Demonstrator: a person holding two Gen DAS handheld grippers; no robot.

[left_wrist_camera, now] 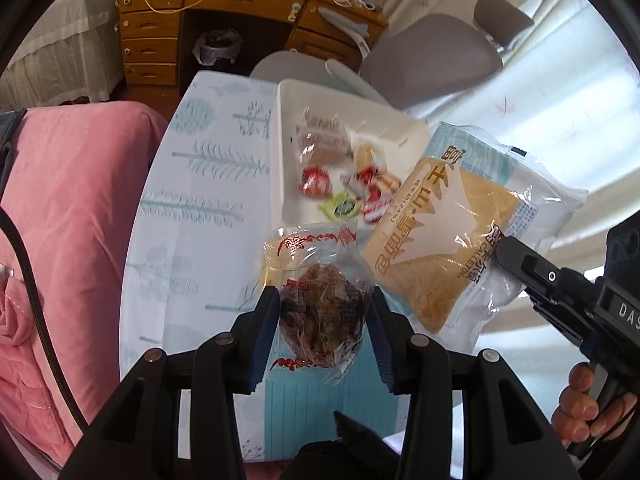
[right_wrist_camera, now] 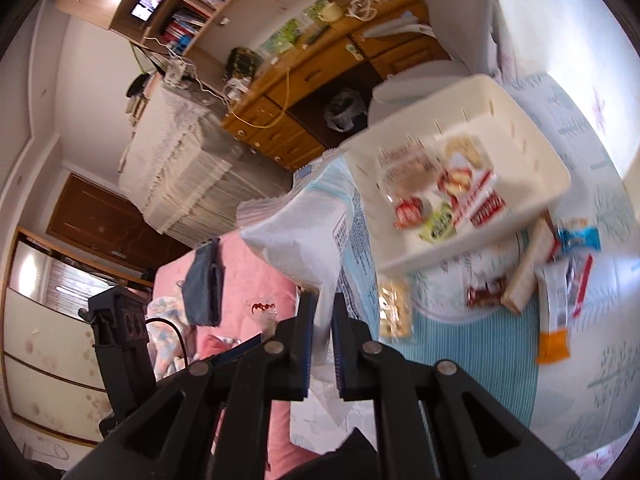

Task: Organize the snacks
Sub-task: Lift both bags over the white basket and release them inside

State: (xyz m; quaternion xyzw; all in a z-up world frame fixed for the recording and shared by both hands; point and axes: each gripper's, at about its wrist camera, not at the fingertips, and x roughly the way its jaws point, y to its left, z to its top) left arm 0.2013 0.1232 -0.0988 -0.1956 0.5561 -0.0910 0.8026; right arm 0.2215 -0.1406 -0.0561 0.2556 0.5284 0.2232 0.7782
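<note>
My left gripper (left_wrist_camera: 324, 312) is shut on a clear-wrapped brown snack (left_wrist_camera: 320, 316) and holds it above the table. My right gripper (right_wrist_camera: 322, 316) is shut on the edge of a large white-and-blue bread bag (right_wrist_camera: 304, 224), which hangs in the air; in the left wrist view the bag (left_wrist_camera: 448, 236) shows its yellow bread, with the right gripper (left_wrist_camera: 504, 252) pinching its right edge. A white bin (left_wrist_camera: 288, 152) behind holds several small wrapped snacks (left_wrist_camera: 316, 184); it also shows in the right wrist view (right_wrist_camera: 532, 208).
The table has a tree-print cloth (left_wrist_camera: 208, 184) and a teal striped mat (right_wrist_camera: 480, 344). Loose snacks (right_wrist_camera: 556, 280) lie right of the bin. A pink bed (left_wrist_camera: 72, 220) is at the left. A grey chair (left_wrist_camera: 432, 60) and wooden desk (left_wrist_camera: 240, 0) stand behind.
</note>
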